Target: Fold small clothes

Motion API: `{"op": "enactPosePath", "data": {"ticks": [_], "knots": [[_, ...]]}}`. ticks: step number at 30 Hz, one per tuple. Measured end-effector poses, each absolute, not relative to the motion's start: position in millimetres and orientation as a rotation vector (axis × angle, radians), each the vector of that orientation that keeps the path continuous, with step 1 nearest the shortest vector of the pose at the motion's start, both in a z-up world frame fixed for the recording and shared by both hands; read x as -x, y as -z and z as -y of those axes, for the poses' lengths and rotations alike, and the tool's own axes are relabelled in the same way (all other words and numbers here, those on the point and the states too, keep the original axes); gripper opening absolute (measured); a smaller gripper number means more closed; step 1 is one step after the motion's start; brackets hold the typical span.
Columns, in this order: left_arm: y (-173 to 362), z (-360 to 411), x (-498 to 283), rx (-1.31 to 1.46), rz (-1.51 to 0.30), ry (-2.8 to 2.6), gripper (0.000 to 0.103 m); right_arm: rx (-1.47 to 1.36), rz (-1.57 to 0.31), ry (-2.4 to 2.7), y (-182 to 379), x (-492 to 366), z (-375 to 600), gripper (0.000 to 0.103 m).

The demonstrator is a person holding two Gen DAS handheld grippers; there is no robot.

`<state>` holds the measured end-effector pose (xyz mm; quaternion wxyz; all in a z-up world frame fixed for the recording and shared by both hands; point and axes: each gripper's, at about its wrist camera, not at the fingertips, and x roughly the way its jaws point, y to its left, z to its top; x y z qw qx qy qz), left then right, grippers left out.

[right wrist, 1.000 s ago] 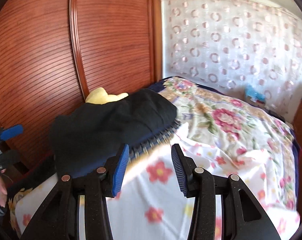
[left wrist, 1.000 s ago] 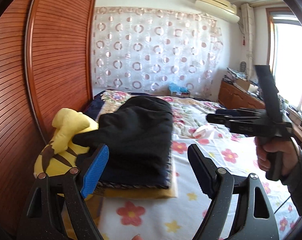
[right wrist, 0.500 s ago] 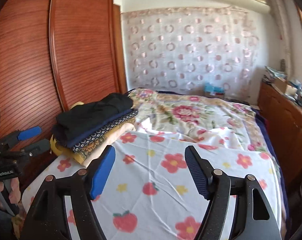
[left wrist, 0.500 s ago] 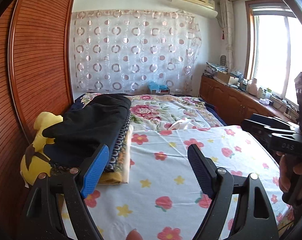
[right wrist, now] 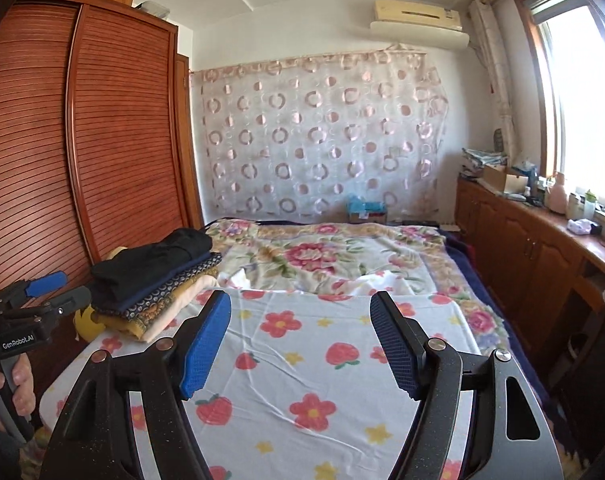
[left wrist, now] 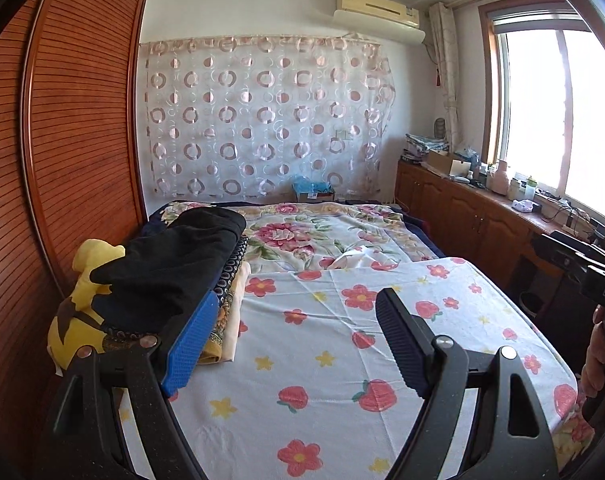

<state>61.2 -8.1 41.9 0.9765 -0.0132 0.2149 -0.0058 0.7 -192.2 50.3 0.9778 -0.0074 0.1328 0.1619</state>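
Now both tools, L [left wrist: 290,342] & R [right wrist: 298,344], aimed level over bed [right wrist: 302,360], jaws apart, nothing betw.

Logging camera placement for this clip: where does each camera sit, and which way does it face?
Left wrist: on the left gripper, facing up the bed toward the curtain; its fingers stand open, the other hand at right edge.
Right wrist: on the right gripper, same heading; open fingers, the left hand at left edge.
Shared: bed, curtain, stack of folded clothes.
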Motion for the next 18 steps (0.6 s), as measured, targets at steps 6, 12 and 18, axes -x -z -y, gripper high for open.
{"op": "enactPosePath", "data": {"ticks": [6, 12, 18], "knots": [[-43.0, 12.6, -58.8, 0.020, -0.431, 0.017, 0.082, 0.009, -0.267, -0.307, -40.6, 6.3, 175.8, 0.074], [-44.4, 14.2, -59.8, 0.015, -0.430, 0.012, 0.082, 0.001, -0.282, -0.302, -37.9, 2.1, 166.8, 0.074], [-44.3, 12.6, -59.9, 0.013, -0.428, 0.012, 0.082, -0.005, -0.284, -0.300, -42.1, -0.5, 169.3, 0.074]]}}
